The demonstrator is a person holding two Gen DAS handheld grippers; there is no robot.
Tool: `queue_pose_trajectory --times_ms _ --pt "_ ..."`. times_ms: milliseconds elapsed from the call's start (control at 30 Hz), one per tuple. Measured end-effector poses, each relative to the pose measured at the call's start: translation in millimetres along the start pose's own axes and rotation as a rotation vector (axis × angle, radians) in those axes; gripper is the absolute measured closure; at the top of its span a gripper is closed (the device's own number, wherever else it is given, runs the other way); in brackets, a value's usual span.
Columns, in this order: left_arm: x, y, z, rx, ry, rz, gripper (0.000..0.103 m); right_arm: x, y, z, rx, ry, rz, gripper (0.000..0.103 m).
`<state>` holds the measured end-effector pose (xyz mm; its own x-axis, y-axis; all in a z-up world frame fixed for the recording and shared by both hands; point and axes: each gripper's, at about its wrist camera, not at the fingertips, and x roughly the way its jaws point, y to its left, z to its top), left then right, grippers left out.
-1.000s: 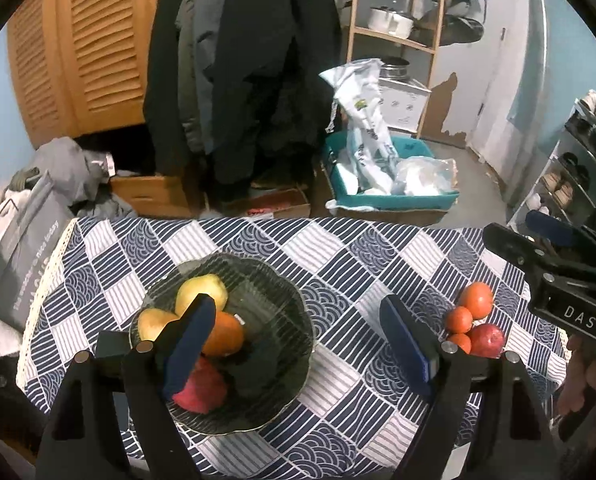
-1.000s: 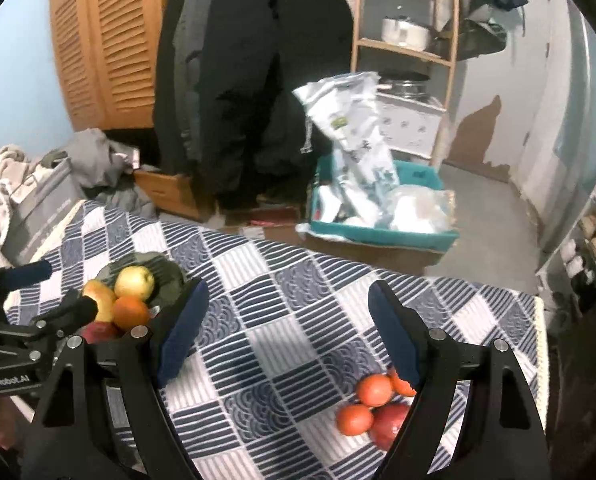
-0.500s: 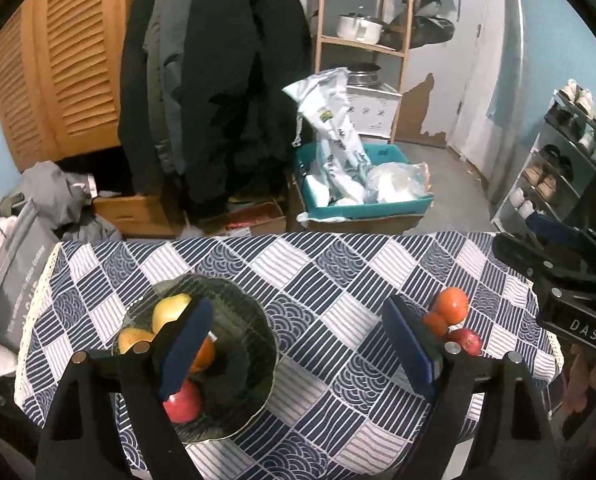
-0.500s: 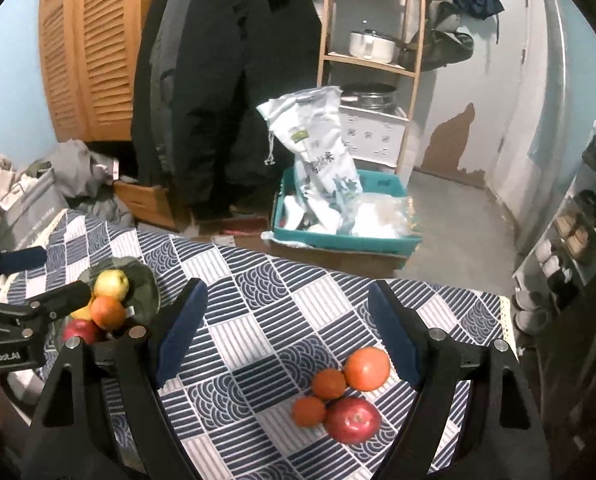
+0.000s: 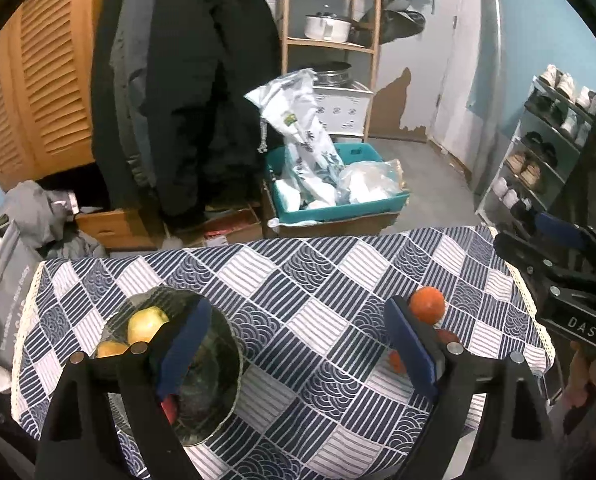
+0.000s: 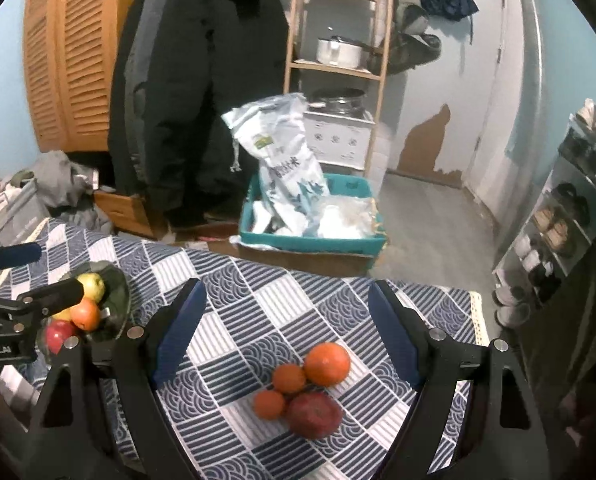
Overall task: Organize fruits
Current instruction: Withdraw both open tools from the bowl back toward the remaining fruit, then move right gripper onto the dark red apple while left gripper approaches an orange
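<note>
On the blue-and-white checked tablecloth [image 5: 317, 280] stands a dark glass bowl [image 5: 234, 344] with a yellow-green apple [image 5: 146, 322] and other fruit in it. My left gripper [image 5: 298, 312] hovers above the table, its jaws opening, nothing between them. My right gripper [image 6: 286, 296] is open and empty above a loose pile: a big orange [image 6: 327, 363], two small oranges [image 6: 289, 378], and a red apple [image 6: 315, 414]. The bowl [image 6: 118, 292] lies to its left, behind the left gripper [image 6: 60, 270]. The right gripper [image 5: 519, 230] shows at the left wrist view's right edge.
Beyond the table's far edge a teal crate [image 6: 309, 240] with plastic bags sits on the floor. Dark coats [image 5: 186, 92] hang behind it beside a wooden shelf [image 6: 337, 68]. A shoe rack [image 5: 545, 152] stands at the right, a grey bag [image 5: 6, 288] at the left.
Both grippers have drawn back and slightly up from the table. The fruit pile has slid from the right finger to between the right gripper's fingers. The left jaws stand a little wider.
</note>
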<state>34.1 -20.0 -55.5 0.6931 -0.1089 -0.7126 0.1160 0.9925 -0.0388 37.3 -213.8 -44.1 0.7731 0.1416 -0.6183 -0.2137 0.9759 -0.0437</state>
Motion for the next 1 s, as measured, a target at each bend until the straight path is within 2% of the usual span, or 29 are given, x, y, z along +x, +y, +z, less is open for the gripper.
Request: queue_pose_trajectory --times_ms 367,567,767,1000 --pt "11 -38 -3 0.075 0.028 -0.026 0.014 1 -34 -19 0.039 0.036 -0.053 0.021" --pt "27 -52 -11 0.088 0.071 -0.045 0.014 15 -48 -34 0.068 0.097 -0.047 0.021" --pt "49 -62 -22 0.114 0.114 -0.027 0.014 35 -54 -50 0.068 0.165 -0.044 0.021" --pt "80 -64 -35 0.101 0.174 -0.014 0.014 63 -54 -72 0.064 0.255 -0.025 0.021"
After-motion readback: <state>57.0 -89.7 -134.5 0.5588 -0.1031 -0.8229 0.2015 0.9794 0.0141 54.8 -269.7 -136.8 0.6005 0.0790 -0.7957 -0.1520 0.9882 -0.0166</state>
